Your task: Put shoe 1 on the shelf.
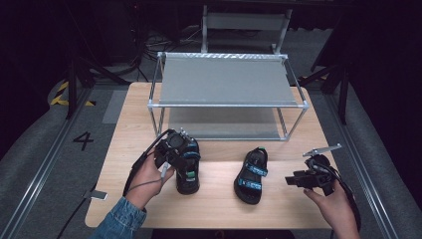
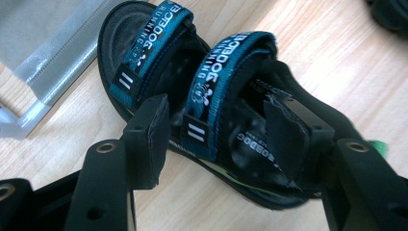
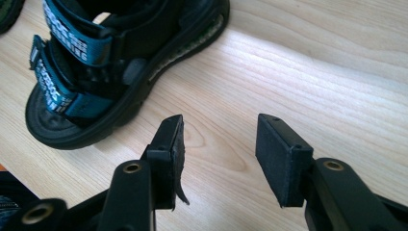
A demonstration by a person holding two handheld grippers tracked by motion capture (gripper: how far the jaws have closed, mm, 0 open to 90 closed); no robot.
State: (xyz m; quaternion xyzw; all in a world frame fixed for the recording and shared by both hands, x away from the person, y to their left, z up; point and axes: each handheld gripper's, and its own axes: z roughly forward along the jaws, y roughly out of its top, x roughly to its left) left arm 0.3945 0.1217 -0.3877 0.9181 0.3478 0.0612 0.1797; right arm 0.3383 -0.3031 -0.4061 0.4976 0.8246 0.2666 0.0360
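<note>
Two black sandals with teal straps lie on the wooden table [image 1: 219,209]. The left sandal [image 1: 188,169] is under my left gripper [image 1: 183,155]. In the left gripper view its open jaws straddle the rear teal strap of that sandal [image 2: 144,48]: one pad hangs outside the sole's edge, the other over the footbed, and neither presses on it [image 2: 219,132]. The right sandal [image 1: 251,175] lies apart from it, toes toward me. My right gripper [image 1: 292,180] hovers to its right, pointing at it. Its jaws [image 3: 221,144] stand open over bare wood, short of that sandal [image 3: 96,72].
A two-level metal shelf rack [image 1: 226,79] stands on the far half of the table, its corner [image 2: 29,110] close to the left sandal. A small flat object [image 1: 98,195] lies off the table's left edge. A person's hands hold both grippers from the near side.
</note>
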